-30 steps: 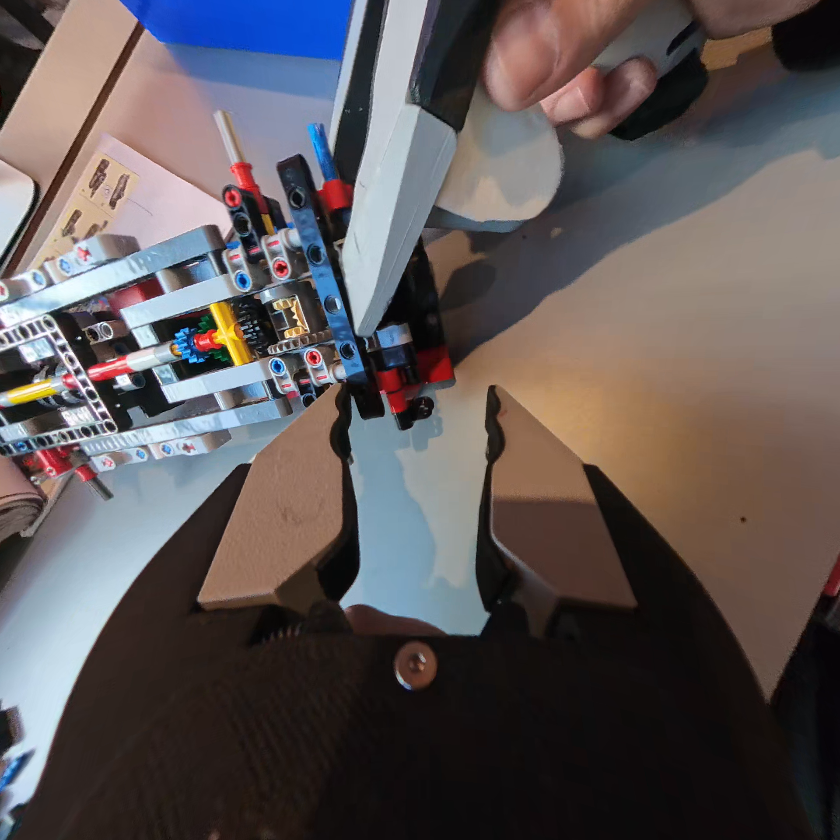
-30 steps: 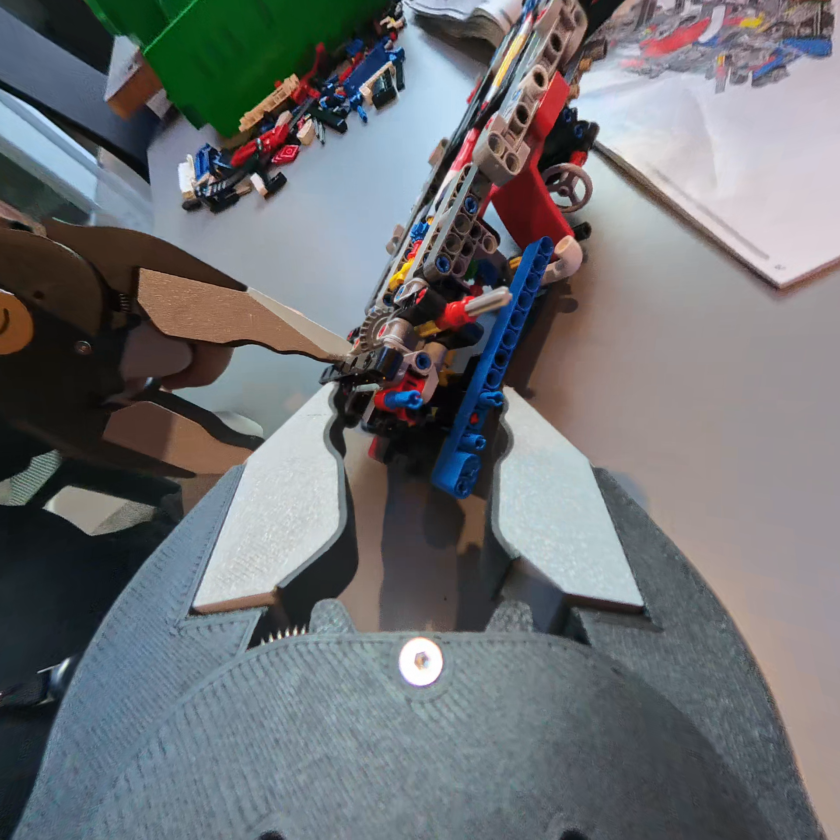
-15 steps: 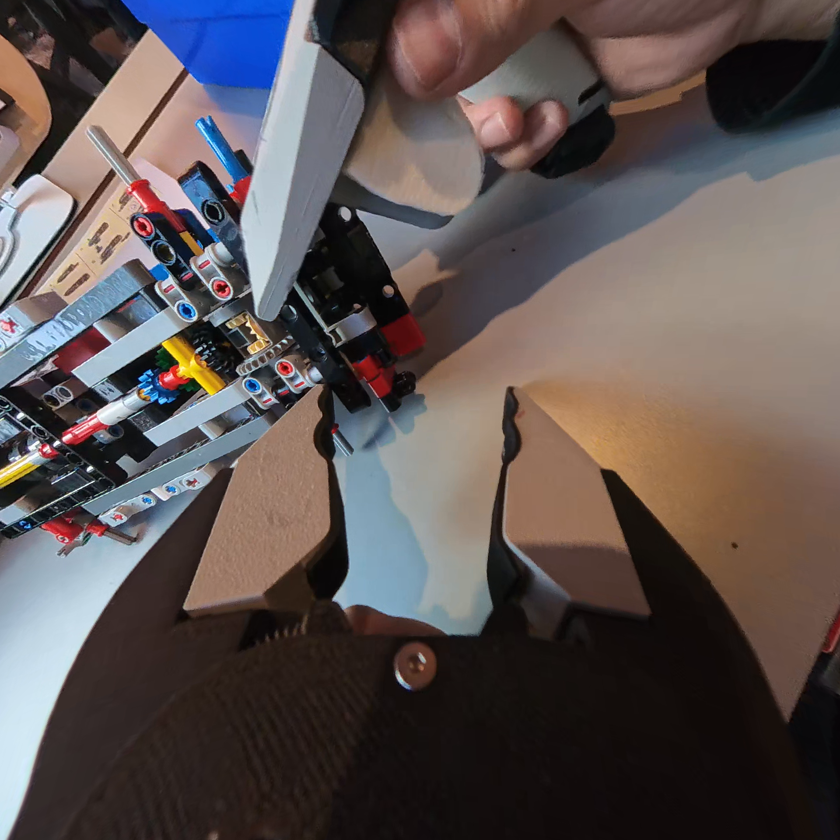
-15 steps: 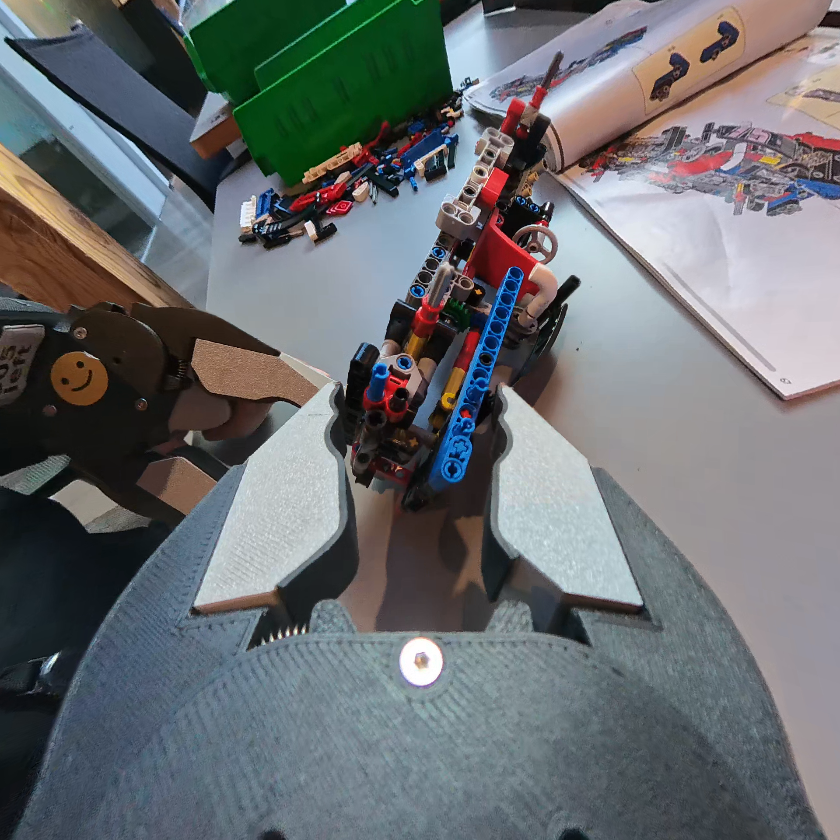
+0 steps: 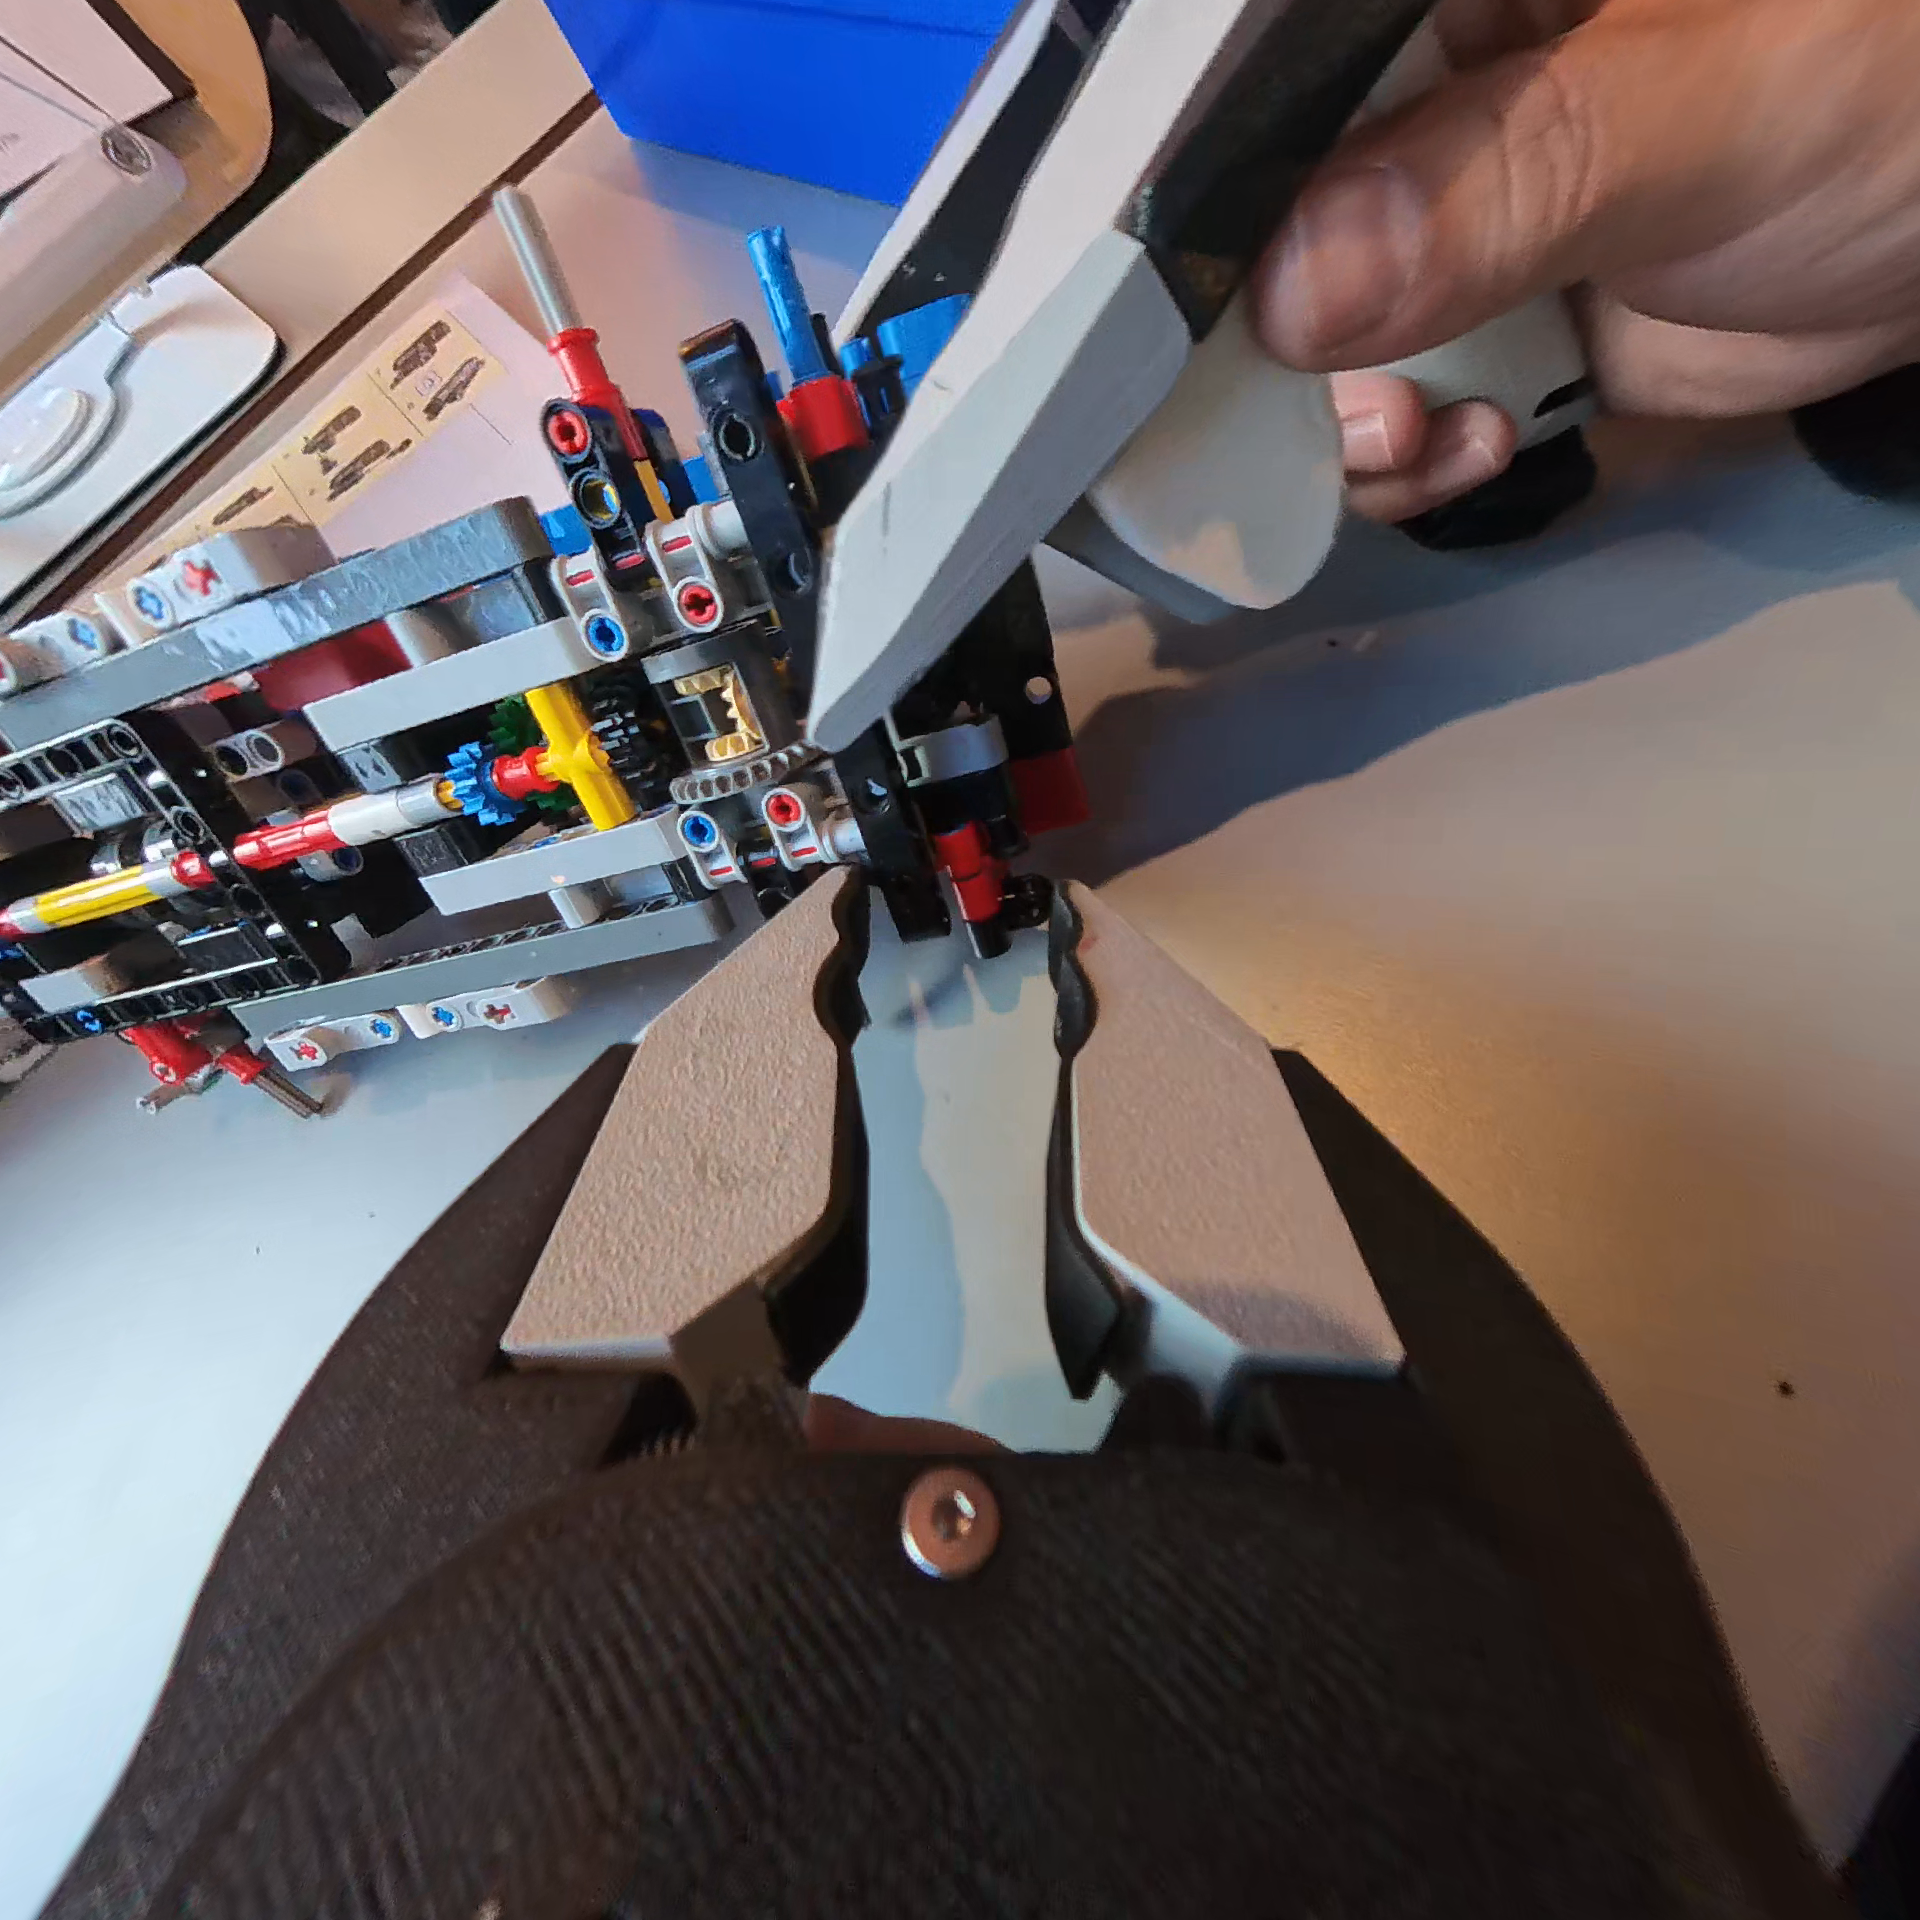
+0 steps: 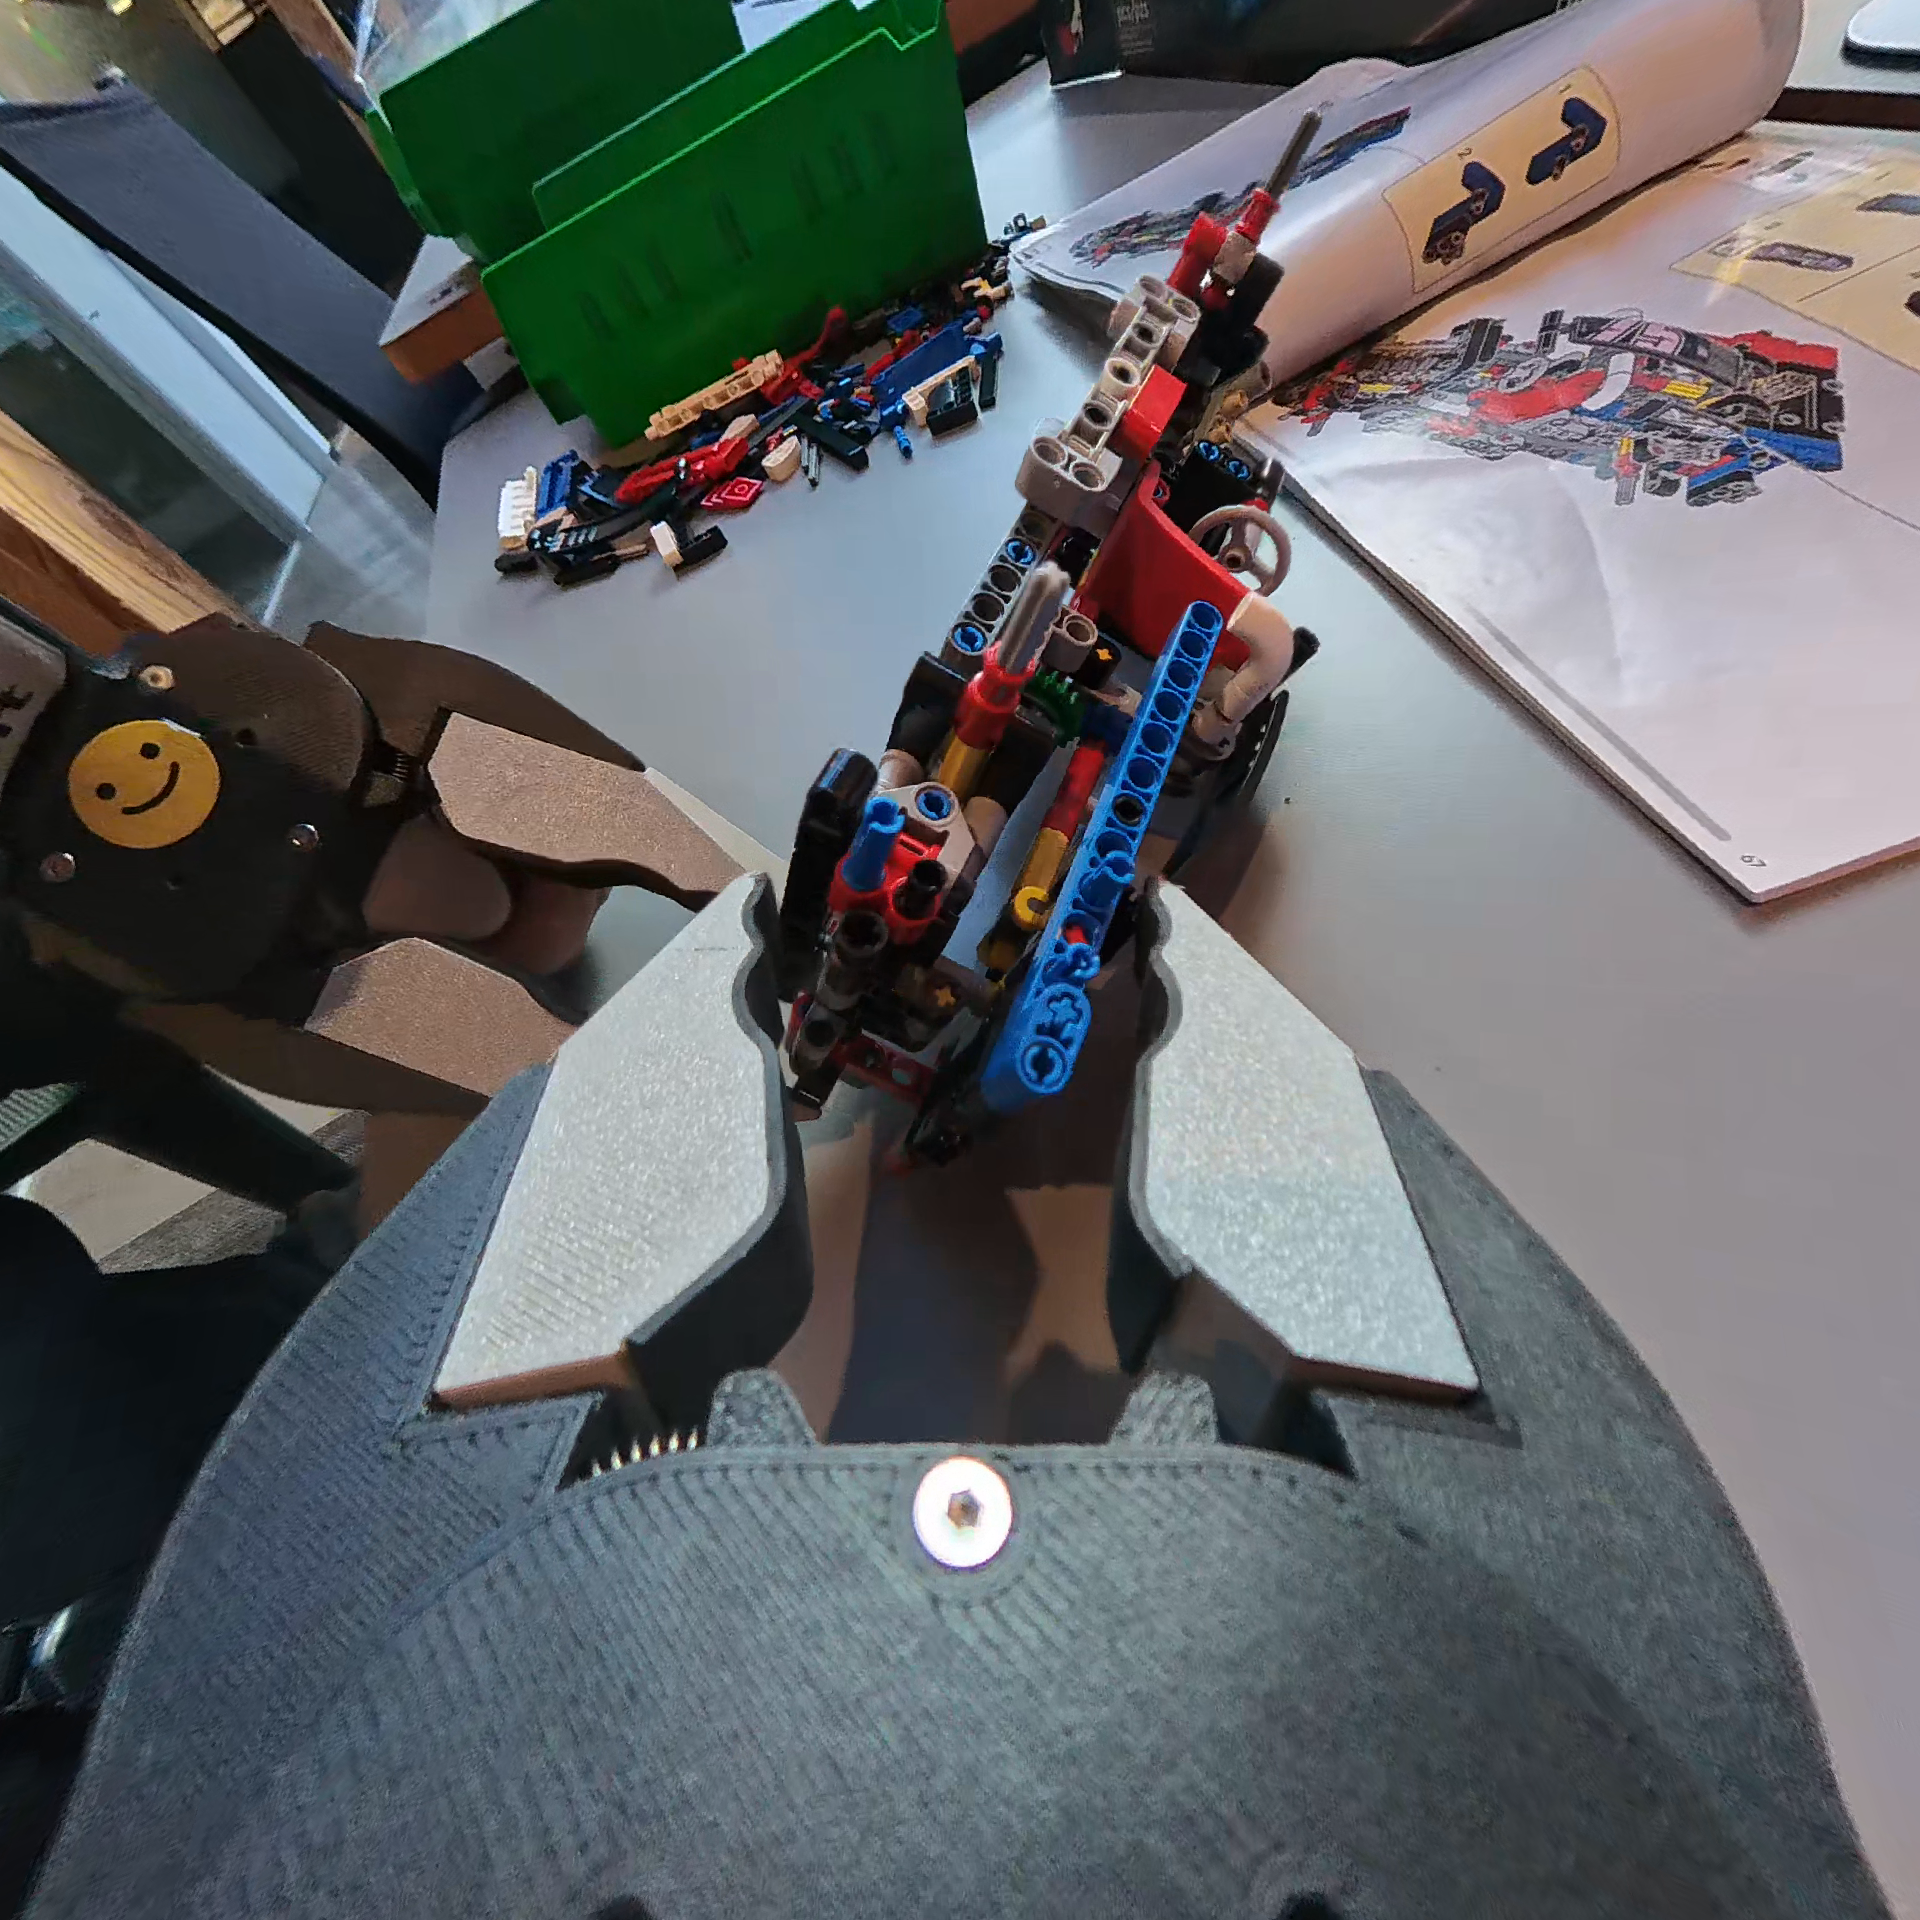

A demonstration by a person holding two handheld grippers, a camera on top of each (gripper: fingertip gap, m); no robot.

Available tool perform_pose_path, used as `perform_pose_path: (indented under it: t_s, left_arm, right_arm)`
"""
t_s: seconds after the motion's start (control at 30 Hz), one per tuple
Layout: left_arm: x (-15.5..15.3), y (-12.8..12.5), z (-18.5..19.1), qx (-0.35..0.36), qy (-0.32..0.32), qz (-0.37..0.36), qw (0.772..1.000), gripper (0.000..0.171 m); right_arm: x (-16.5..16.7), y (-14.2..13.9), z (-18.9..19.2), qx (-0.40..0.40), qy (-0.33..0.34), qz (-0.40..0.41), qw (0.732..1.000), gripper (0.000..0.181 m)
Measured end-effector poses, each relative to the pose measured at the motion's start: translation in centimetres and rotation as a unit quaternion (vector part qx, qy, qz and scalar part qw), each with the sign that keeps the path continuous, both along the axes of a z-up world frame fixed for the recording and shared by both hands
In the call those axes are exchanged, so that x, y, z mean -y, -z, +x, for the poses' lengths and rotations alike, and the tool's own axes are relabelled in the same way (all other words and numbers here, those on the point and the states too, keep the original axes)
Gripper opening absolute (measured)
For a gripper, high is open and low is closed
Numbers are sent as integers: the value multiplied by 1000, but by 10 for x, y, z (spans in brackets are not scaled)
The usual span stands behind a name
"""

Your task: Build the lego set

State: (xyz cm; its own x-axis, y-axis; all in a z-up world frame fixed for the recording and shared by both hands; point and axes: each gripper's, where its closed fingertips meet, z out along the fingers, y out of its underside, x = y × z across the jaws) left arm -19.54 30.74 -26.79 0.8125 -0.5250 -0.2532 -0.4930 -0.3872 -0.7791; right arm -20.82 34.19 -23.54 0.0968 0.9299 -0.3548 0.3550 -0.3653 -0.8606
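Grey table (image 6: 1558, 1039), loose bricks and open manual beyond your fingers.
Your right gripper (image 6: 956, 914) straddles the lego model's (image 6: 1039, 810) near end, fingers apart; left gripper (image 5: 956, 914), also apart, brackets its black corner, likely steadying.

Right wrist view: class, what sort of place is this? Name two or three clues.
Probably an office or hobby worktable: a grey table with an open instruction booklet, a green bin and a heap of loose pieces.
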Motion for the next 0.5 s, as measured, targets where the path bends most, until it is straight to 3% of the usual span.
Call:
perform_pose_path:
  t_s: [0.23,0.5]
  left_arm:
    - [-2,0,-4,19,-13,-12,1000,31]
    - [-1,2,-1,79,-8,-52,995,24]
  right_arm:
    - [-8,8,3,7,33,-42,999,81]
    - [3,9,-2,-3,5,-99,995,62]
